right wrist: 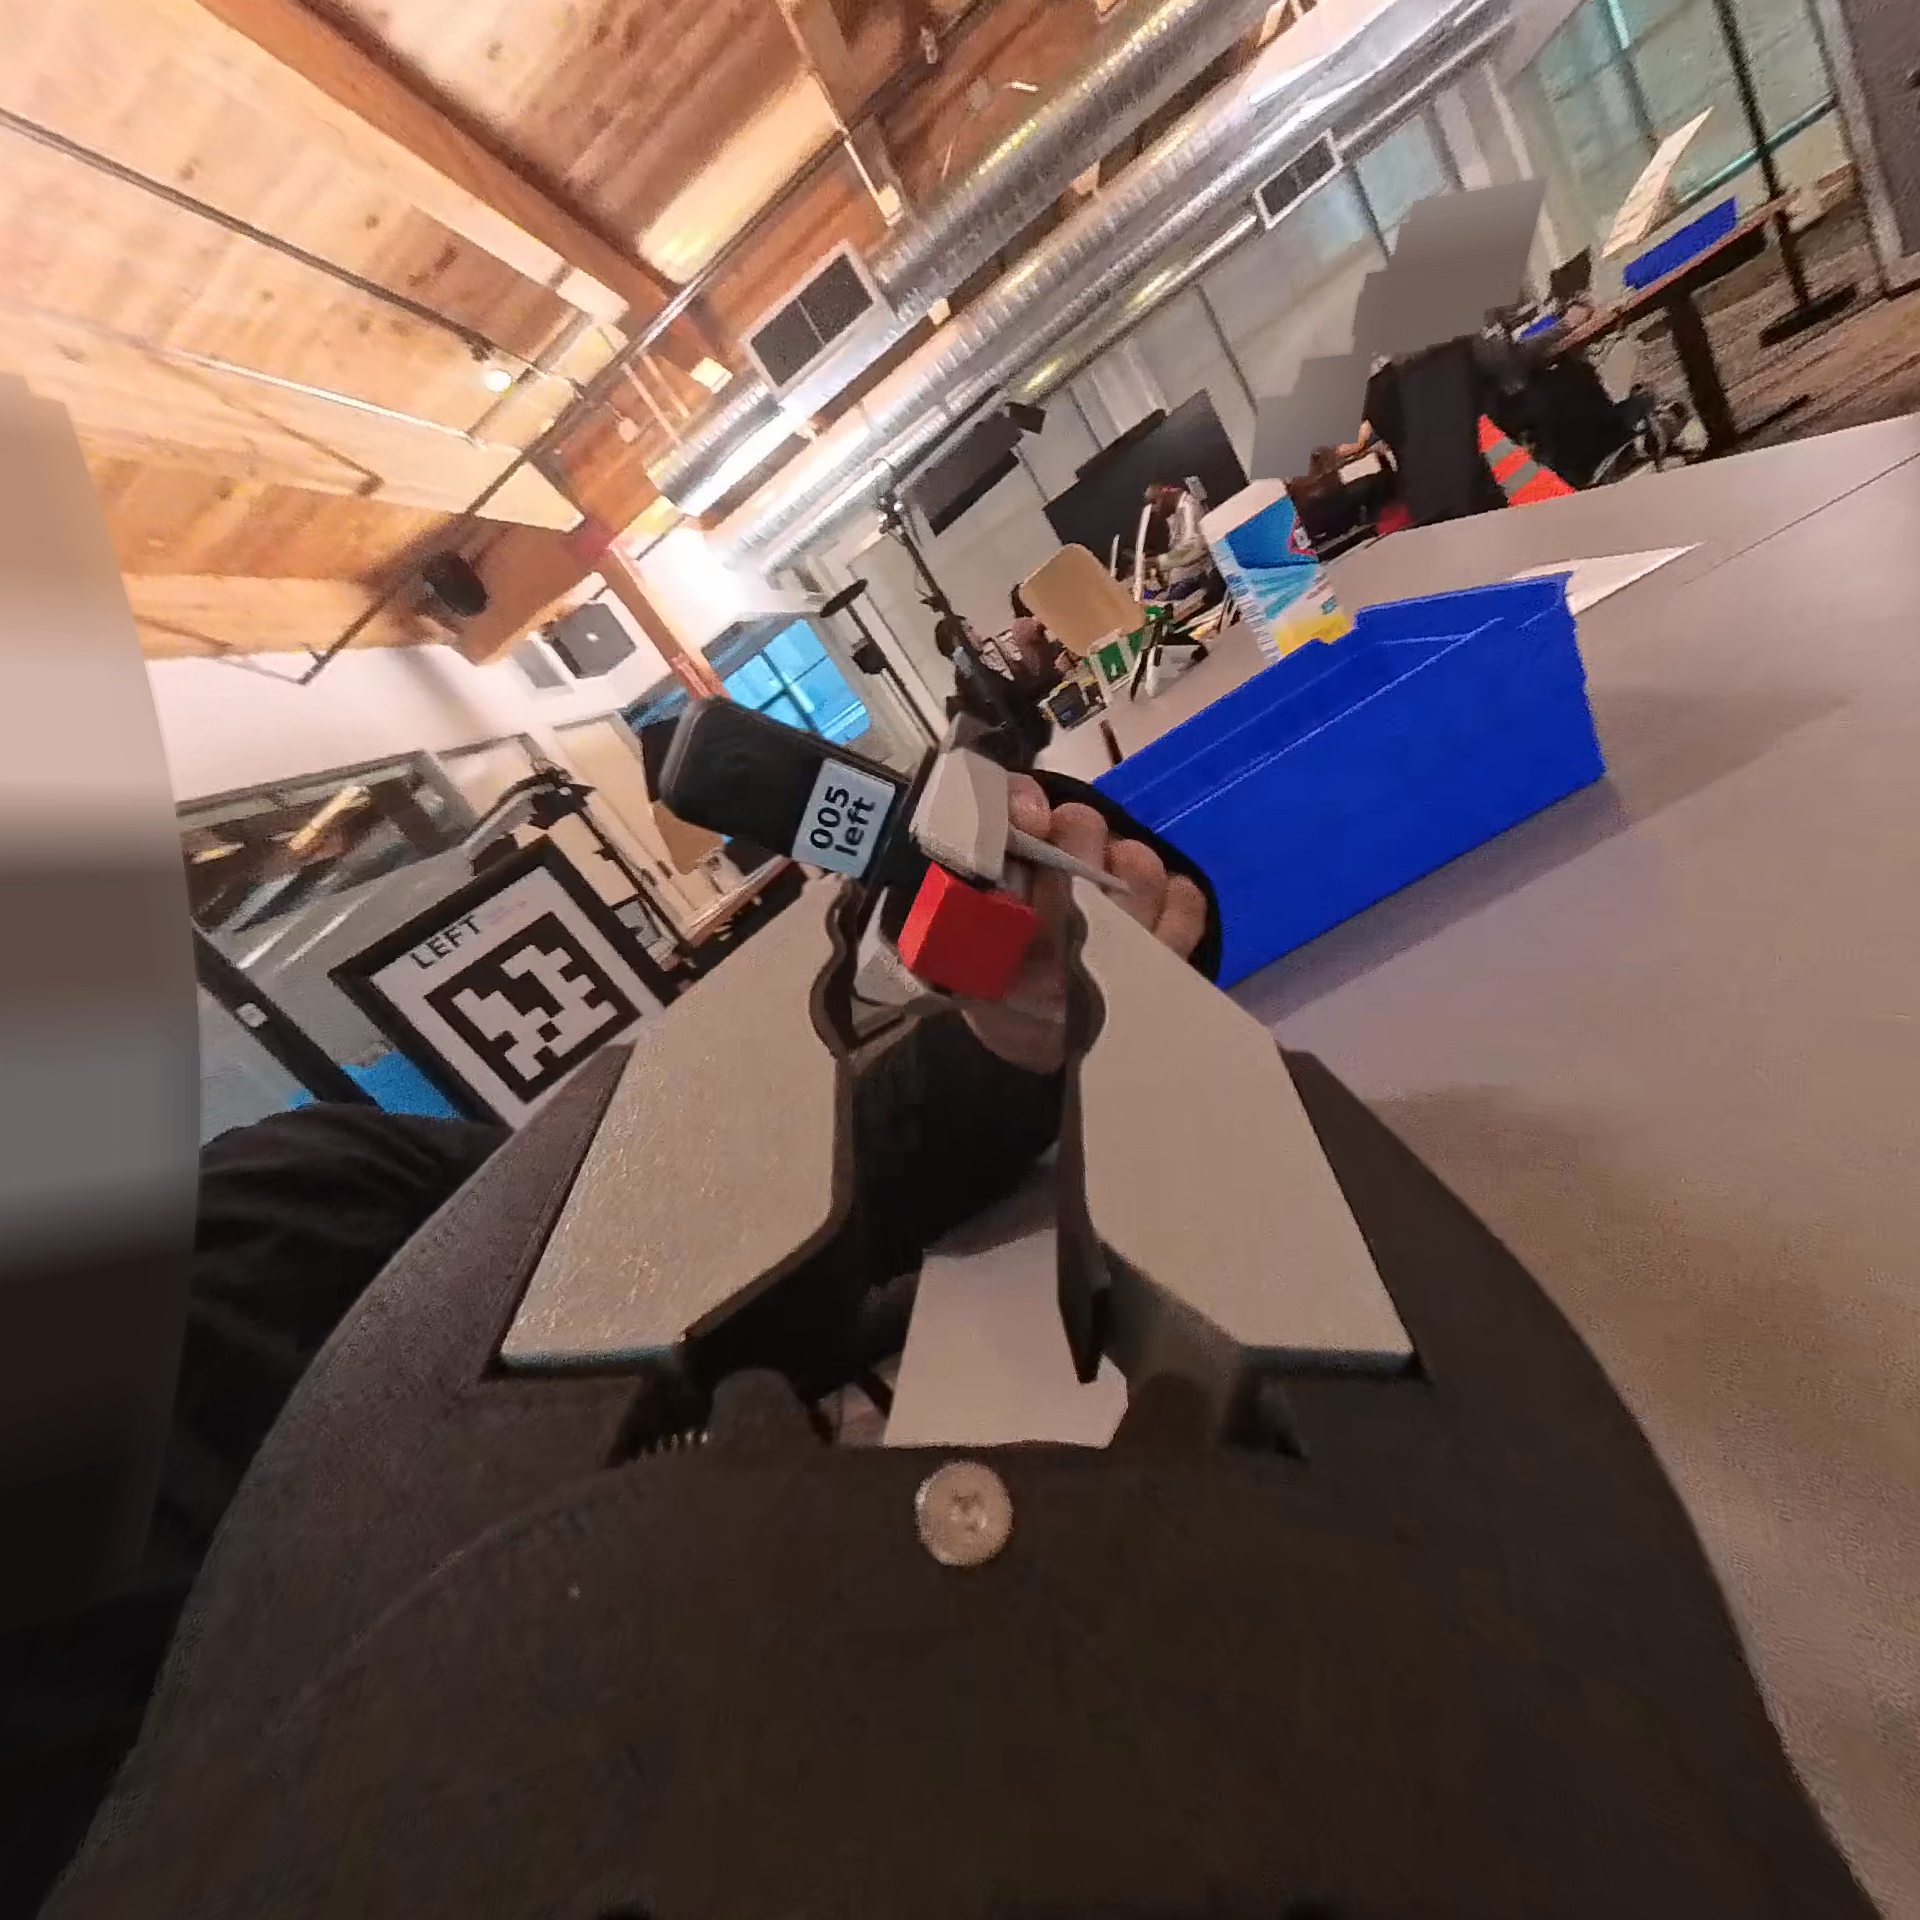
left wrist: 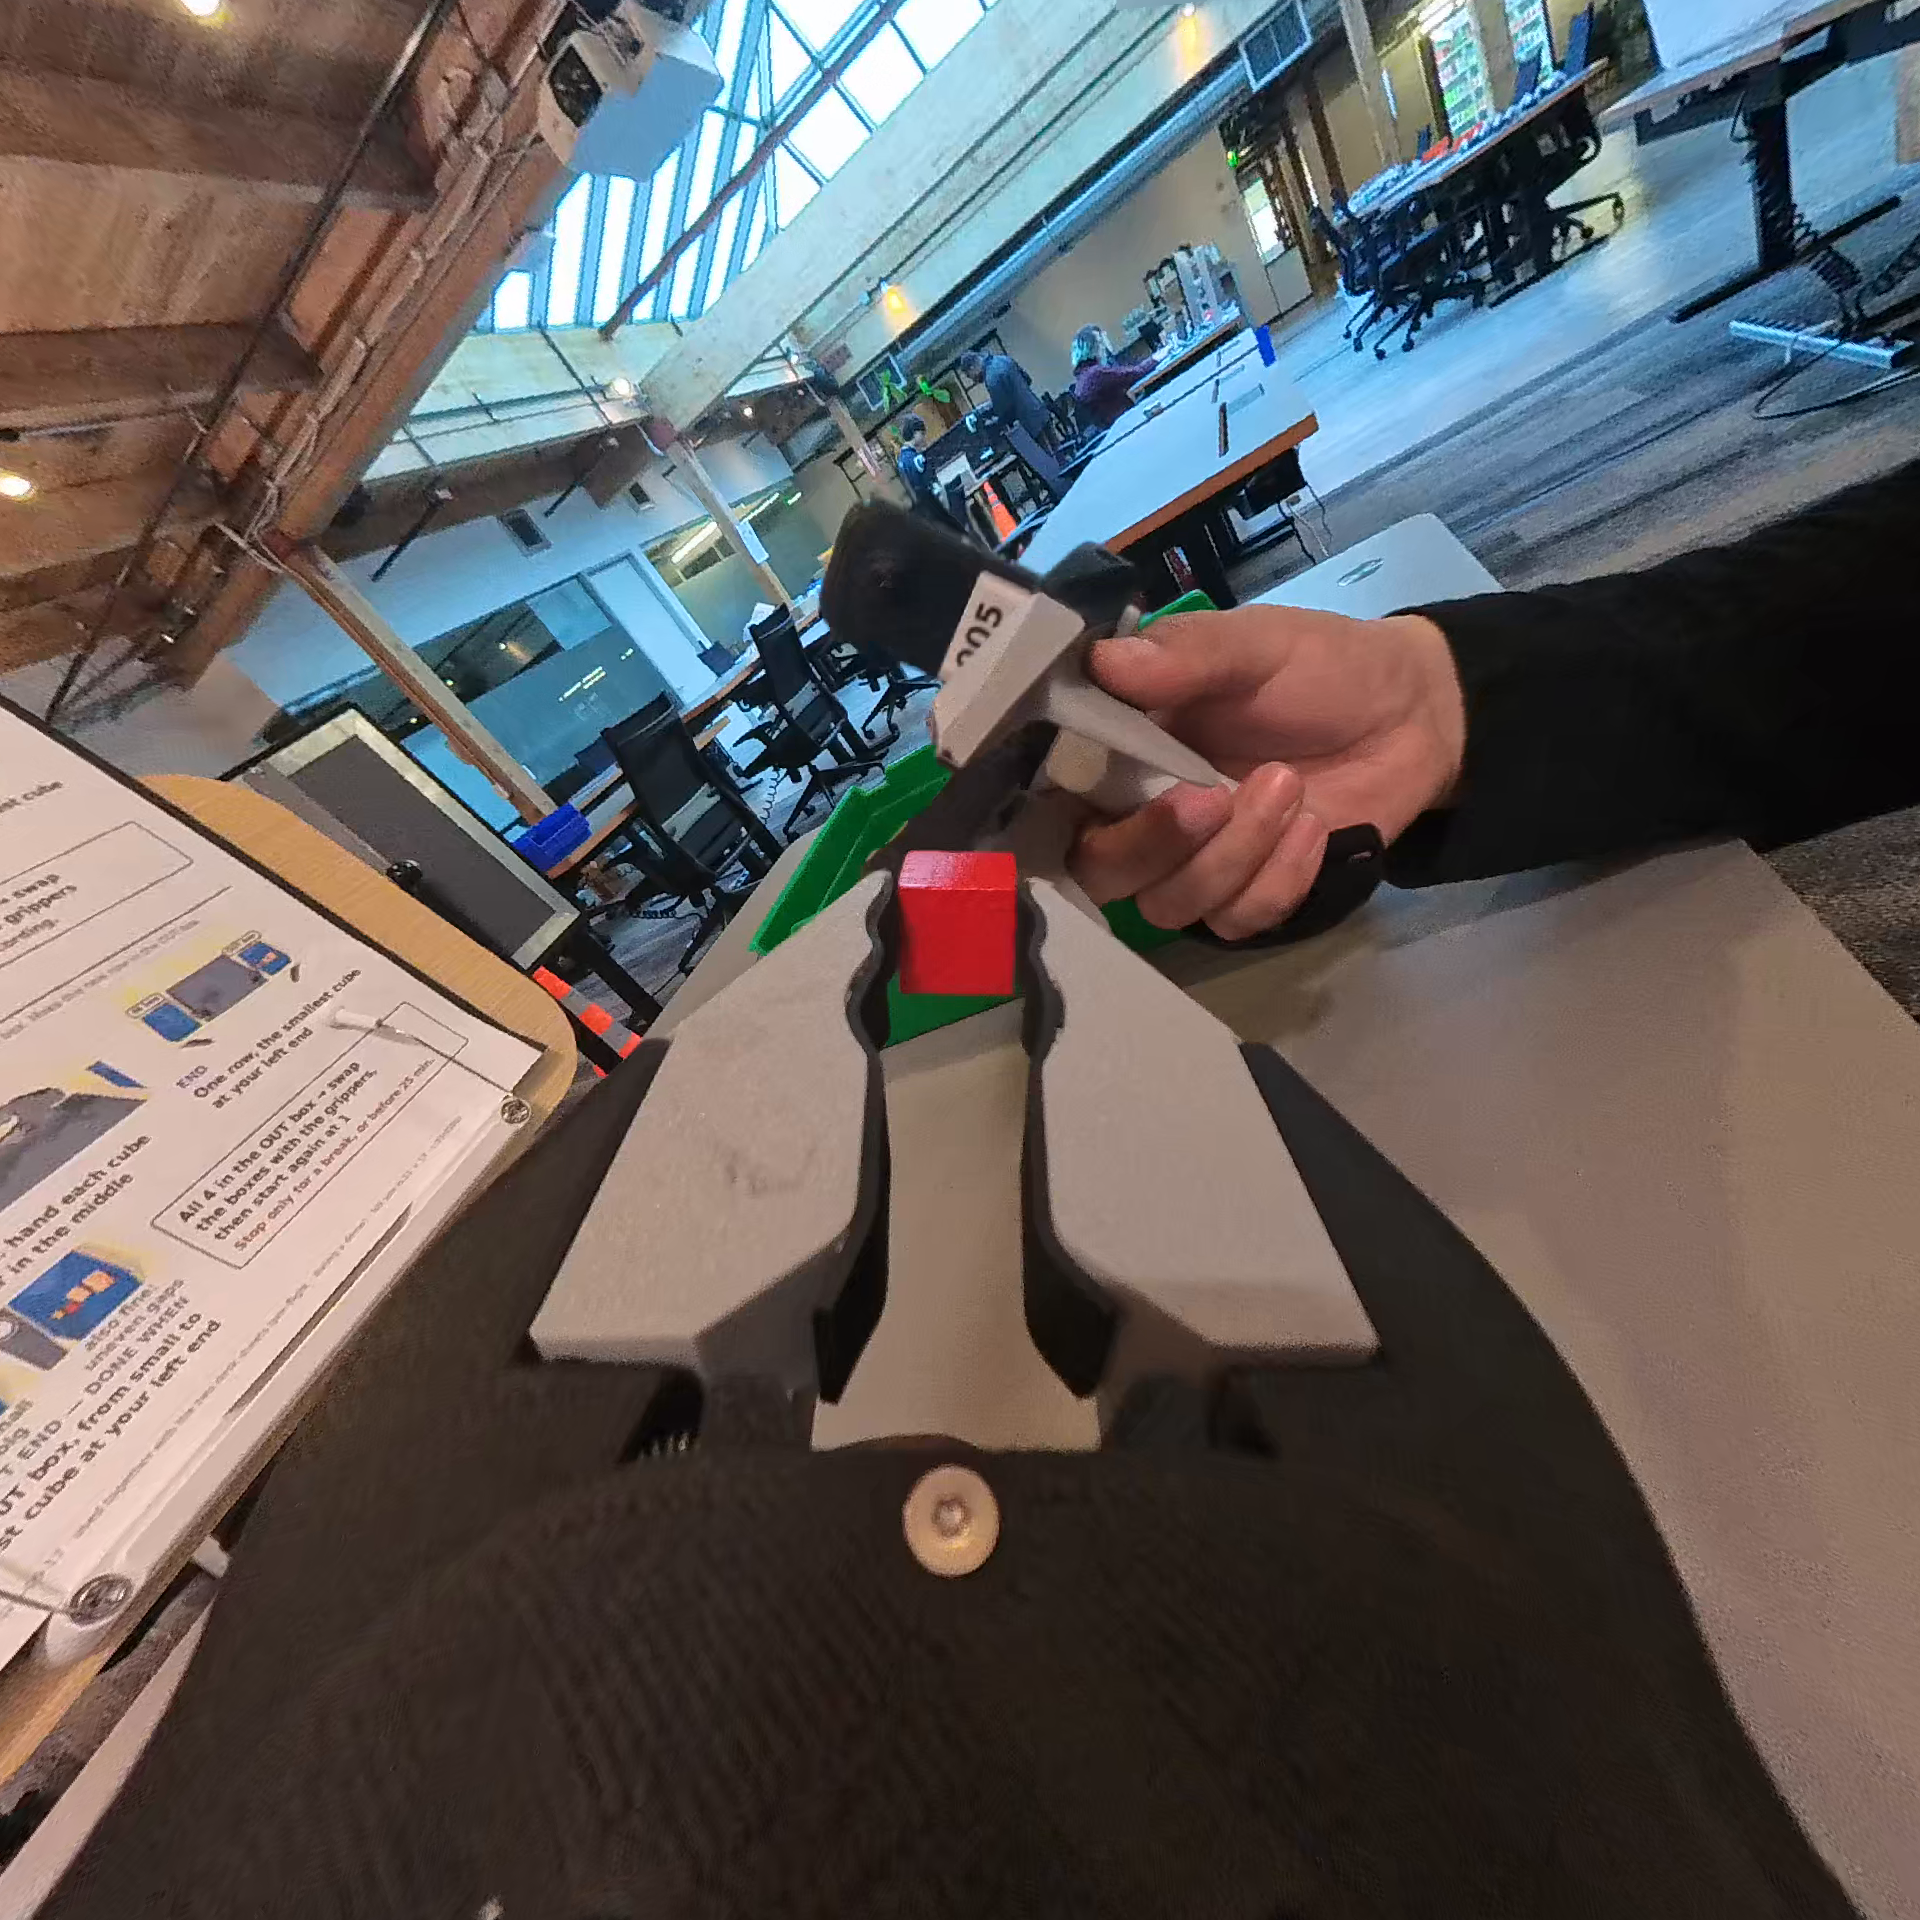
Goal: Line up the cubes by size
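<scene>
Nearest the lens, our left gripper (left wrist: 956,935) fills the lower frame, its fingers clenched on the red cube (left wrist: 956,920) at centre, raised above the grey table (left wrist: 1507,1195) for handing across. Our right gripper (right wrist: 961,966) faces it, fingers spread either side of that cube, apparently not yet gripping. The blue bin (right wrist: 1351,790) waits at right, the green bin (left wrist: 831,862) behind centre.

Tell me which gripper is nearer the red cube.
Left. The left gripper is shut on the red cube; the right gripper is open, facing it, fingertips flanking it without clear contact.
</scene>
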`<state>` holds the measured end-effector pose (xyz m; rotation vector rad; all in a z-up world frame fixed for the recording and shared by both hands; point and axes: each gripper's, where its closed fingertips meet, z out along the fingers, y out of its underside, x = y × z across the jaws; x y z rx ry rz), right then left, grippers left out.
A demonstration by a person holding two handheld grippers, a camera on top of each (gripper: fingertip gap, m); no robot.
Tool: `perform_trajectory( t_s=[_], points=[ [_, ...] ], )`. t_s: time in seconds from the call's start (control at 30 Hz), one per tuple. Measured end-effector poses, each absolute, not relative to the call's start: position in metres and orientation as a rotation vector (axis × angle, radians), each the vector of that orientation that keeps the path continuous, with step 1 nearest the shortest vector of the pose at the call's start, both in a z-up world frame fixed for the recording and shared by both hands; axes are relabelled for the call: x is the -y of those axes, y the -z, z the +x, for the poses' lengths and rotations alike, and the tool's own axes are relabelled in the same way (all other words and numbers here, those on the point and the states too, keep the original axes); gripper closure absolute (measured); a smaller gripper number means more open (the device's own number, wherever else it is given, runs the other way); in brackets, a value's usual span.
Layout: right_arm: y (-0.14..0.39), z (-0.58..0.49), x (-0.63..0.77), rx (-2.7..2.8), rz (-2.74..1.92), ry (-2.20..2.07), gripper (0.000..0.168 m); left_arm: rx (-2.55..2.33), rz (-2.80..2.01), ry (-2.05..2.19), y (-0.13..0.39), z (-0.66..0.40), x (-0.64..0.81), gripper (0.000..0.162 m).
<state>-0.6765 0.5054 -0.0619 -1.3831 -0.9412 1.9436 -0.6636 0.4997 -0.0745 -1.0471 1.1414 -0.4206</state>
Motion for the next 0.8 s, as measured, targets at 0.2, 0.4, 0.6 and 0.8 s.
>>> perform_trajectory(
  t_s=[0.2, 0.4, 0.6, 0.8],
  points=[
    [0.071, -0.684, -0.492, 1.012, -1.434, -2.052, 0.14, -1.16, -1.014, 0.415, 0.072, -0.661, -0.493, 0.143],
    [0.073, -0.688, -0.489, 1.011, -1.454, -2.084, 0.146, -1.187, -1.008, 0.375, 0.075, -0.658, -0.492, 0.142],
    [0.065, -0.68, -0.497, 1.005, -1.502, -1.853, 0.15, -1.156, -1.036, 0.369, 0.075, -0.659, -0.495, 0.14],
    [0.046, -0.644, -0.496, 1.069, -1.622, -1.472, 0.15, -1.133, -1.052, 0.401, 0.072, -0.662, -0.494, 0.145]
  ],
)
